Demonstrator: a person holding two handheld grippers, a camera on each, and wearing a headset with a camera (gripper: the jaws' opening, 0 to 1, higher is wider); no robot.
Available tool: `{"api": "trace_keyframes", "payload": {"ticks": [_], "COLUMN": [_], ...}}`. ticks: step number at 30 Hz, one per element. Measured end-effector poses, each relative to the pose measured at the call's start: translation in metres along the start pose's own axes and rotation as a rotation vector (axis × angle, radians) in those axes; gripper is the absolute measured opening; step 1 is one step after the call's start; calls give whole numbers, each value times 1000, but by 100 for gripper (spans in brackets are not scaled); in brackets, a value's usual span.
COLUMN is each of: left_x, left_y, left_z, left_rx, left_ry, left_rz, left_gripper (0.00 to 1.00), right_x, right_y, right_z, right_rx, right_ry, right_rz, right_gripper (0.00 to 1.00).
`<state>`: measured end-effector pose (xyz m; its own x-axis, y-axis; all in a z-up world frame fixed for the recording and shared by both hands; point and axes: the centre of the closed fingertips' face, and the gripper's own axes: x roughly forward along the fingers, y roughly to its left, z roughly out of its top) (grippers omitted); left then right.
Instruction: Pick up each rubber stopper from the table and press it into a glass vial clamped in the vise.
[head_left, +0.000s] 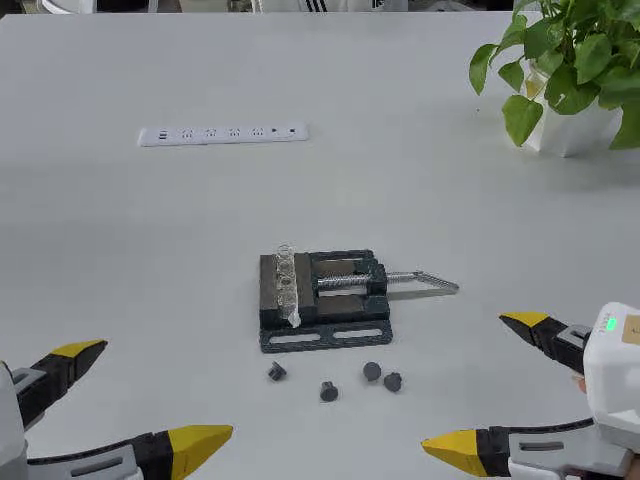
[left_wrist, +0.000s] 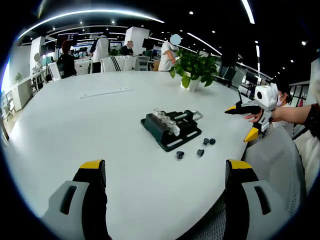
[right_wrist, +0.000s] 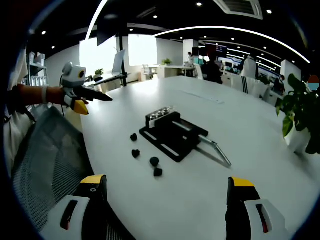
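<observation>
Four rubber stoppers (head_left: 329, 391) lie on your bench (head_left: 150, 250) by one vise (head_left: 340, 300) holding glass vials (head_left: 287, 285); your left gripper (head_left: 150, 395) and right gripper (head_left: 480, 380) have fingers (head_left: 195, 440) spread.

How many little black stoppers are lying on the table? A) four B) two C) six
A: four stoppers lie loose on the table, just in front of the vise.
</observation>
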<state>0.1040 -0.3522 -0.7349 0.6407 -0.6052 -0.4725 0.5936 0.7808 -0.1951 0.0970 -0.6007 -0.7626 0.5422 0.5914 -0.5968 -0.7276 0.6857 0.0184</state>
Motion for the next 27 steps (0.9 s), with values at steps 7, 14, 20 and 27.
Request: {"api": "trace_keyframes", "payload": {"ticks": [7, 14, 20, 27], "left_x": [0, 0, 0, 2], "left_y": [1, 3, 0, -4], "left_z": [-1, -1, -2, -2], "left_rx": [-4, -4, 11, 43], "left_ry": [-2, -3, 6, 28], "left_rz": [3, 7, -2, -20], "left_gripper": [99, 99, 99, 99], "right_x": [0, 0, 5, 17], "right_y": [1, 0, 1, 6], "right_z": [-1, -1, 2, 8], "right_rx": [4, -6, -87, -195], "right_ry": [-2, 4, 40, 96], "right_rz": [0, 4, 37, 99], "right_gripper": [99, 98, 98, 96]}}
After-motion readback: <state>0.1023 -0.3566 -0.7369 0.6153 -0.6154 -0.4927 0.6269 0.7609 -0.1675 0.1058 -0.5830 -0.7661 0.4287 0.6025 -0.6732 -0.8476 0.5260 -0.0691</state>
